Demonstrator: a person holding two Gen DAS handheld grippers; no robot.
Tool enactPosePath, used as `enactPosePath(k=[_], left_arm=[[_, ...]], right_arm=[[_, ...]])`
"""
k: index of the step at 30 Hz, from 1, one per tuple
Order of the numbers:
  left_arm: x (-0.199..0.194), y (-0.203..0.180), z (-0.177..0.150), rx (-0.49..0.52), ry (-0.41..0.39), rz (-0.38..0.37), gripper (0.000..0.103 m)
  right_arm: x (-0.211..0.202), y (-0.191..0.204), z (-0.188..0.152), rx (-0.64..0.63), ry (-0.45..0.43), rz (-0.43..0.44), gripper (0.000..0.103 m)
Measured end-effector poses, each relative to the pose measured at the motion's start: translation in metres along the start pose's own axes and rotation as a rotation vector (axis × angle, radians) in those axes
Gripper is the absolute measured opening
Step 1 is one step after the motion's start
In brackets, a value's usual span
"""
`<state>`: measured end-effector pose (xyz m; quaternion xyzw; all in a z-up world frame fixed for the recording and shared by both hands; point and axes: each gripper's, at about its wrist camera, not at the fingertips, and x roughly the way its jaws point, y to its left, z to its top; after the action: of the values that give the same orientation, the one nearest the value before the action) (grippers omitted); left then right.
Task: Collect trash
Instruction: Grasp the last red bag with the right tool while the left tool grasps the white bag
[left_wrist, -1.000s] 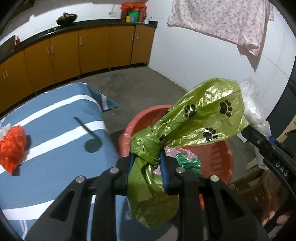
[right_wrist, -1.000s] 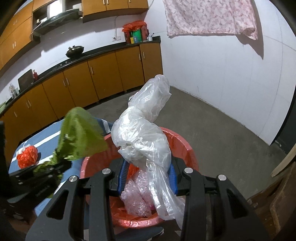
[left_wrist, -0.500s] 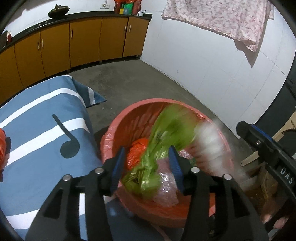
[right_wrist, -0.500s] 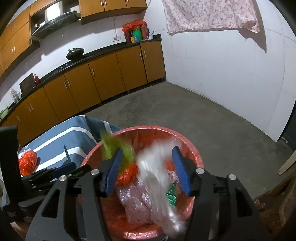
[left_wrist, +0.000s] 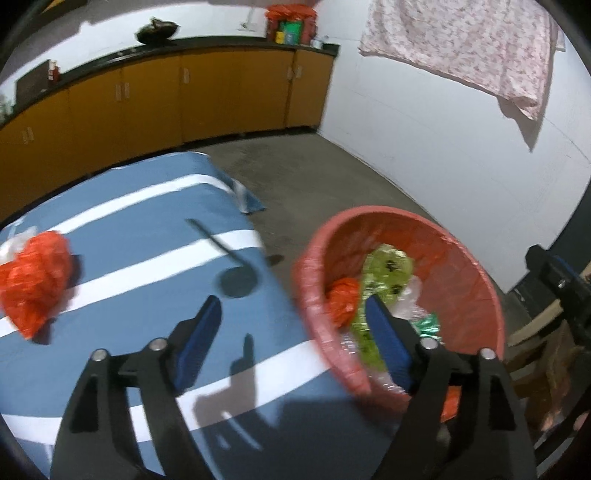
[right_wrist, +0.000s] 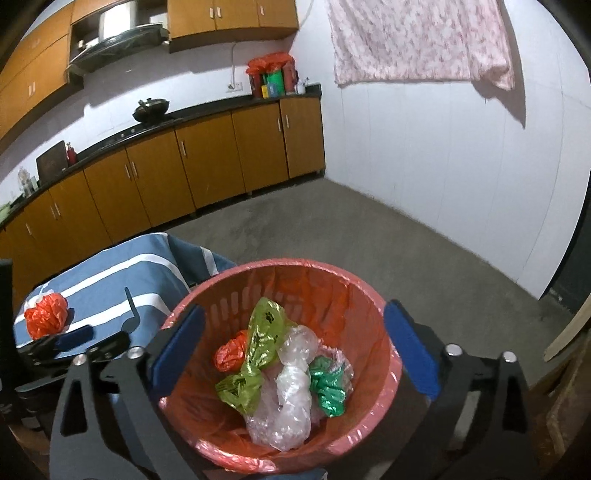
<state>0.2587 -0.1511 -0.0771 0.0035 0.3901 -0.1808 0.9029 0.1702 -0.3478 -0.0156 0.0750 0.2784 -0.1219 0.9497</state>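
Note:
A red basket (right_wrist: 373, 306) lined with a red bag stands on the floor beside the table; it also shows in the left wrist view (left_wrist: 476, 280). Inside lie a green paw-print bag (right_wrist: 258, 350), a clear plastic bag (right_wrist: 293, 391), a small orange bag (right_wrist: 229, 354) and a dark green wrapper (right_wrist: 328, 387). My right gripper (right_wrist: 291, 354) is open and empty above the basket. My left gripper (left_wrist: 295, 339) is open and empty over the table's edge beside the basket. An orange bag (left_wrist: 33, 277) lies on the striped tablecloth, also in the right wrist view (right_wrist: 46, 315).
A blue and white striped cloth (left_wrist: 129, 236) covers the table left of the basket. Brown cabinets (right_wrist: 207, 166) with a black counter line the far wall. A pink cloth (right_wrist: 421, 40) hangs on the white wall. Wooden pieces (left_wrist: 532, 365) lie at the right.
Both grippers opened and dropped their bags. The green paw-print bag and the clear bag fell into the basket. My left gripper swung left toward the table.

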Motion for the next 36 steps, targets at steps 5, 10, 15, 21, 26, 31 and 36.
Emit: enactPosePath(k=[5,10,15,21,26,31,36], left_arm=[[-0.035,0.054,-0.014,-0.037,-0.059,0.111,0.091],[-0.080,0.123,-0.037,-0.095,-0.124,0.261,0.096],[-0.119,0.201,-0.066,-0.172,-0.139,0.428,0.097],[-0.156,0.278,-0.100,-0.331,-0.138,0.545,0.097],[-0.178,0.319,-0.116,-0.423,-0.172,0.599,0.098],[-0.184,0.339,-0.114,-0.439,-0.193,0.622,0.099],[-0.180,0.346,-0.112,-0.442,-0.197,0.621,0.099]], right_arm=[[0.002,0.044,-0.006,-0.092,0.001,0.011,0.101],[0.004,0.103,-0.011,-0.151,0.032,0.137,0.101],[0.007,0.176,-0.017,-0.212,0.060,0.262,0.101],[0.018,0.269,-0.030,-0.272,0.106,0.366,0.101],[0.038,0.330,-0.035,-0.270,0.121,0.381,0.101],[0.065,0.371,-0.036,-0.235,0.147,0.345,0.101],[0.092,0.391,-0.042,-0.244,0.210,0.295,0.101]])
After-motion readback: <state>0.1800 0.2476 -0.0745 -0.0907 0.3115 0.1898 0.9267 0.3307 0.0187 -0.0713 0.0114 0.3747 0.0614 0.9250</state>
